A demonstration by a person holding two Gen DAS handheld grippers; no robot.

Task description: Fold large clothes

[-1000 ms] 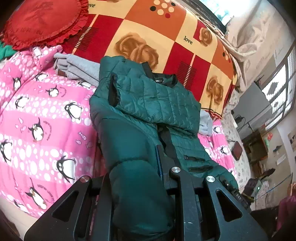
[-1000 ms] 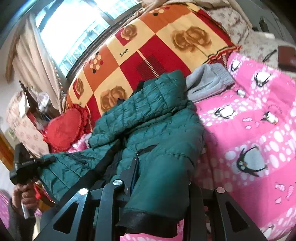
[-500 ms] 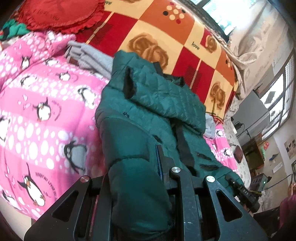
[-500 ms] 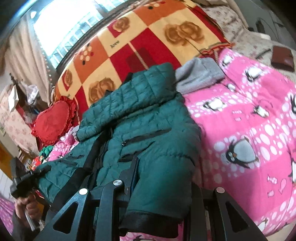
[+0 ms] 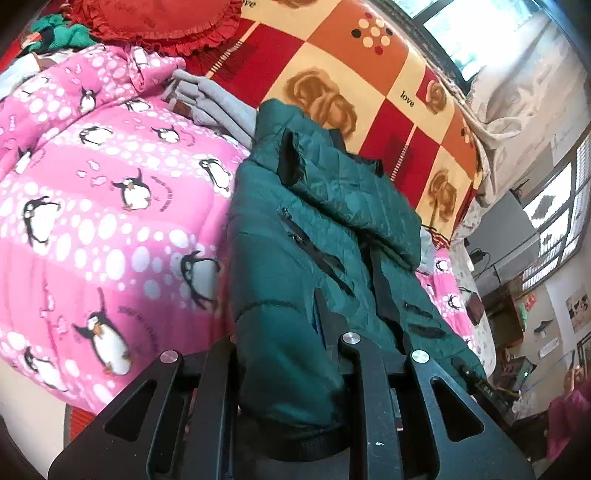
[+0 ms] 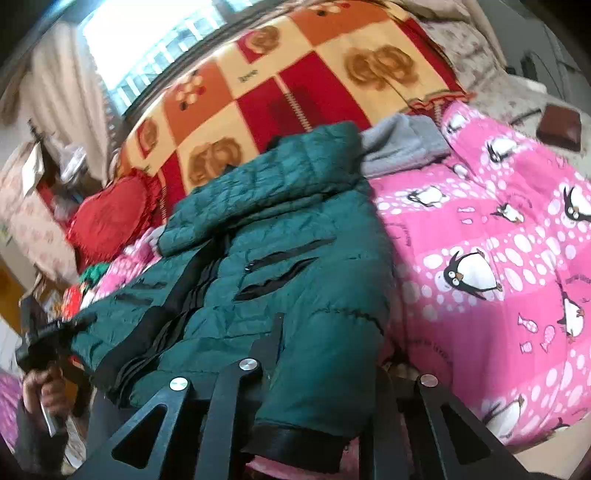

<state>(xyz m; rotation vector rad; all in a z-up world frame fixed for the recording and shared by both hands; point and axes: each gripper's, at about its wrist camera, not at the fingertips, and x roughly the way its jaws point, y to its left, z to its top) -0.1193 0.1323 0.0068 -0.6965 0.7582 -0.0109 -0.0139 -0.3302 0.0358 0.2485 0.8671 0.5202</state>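
A dark green quilted jacket (image 5: pixel 325 221) lies on the pink penguin quilt (image 5: pixel 92 221), collar toward the checked blanket. My left gripper (image 5: pixel 291 354) is shut on the jacket's hem at one bottom corner. My right gripper (image 6: pixel 325 354) is shut on the jacket (image 6: pixel 280 258) at the other bottom corner, by the black hem band. Both corners are raised off the quilt (image 6: pixel 498 258). The left gripper and the hand holding it also show at the far left of the right wrist view (image 6: pixel 40 347). The right gripper's tip shows in the left wrist view (image 5: pixel 476 380).
A folded grey garment (image 5: pixel 218 103) lies under the jacket's collar end; it shows in the right wrist view (image 6: pixel 402 147). A red-orange checked blanket (image 5: pixel 351 74) and a red heart pillow (image 5: pixel 159 18) lie at the back. A brown wallet (image 6: pixel 561 127) lies far right.
Both grippers have pulled back and lifted with the hem still held. The views have tilted, and more of the pink quilt shows beside the jacket.
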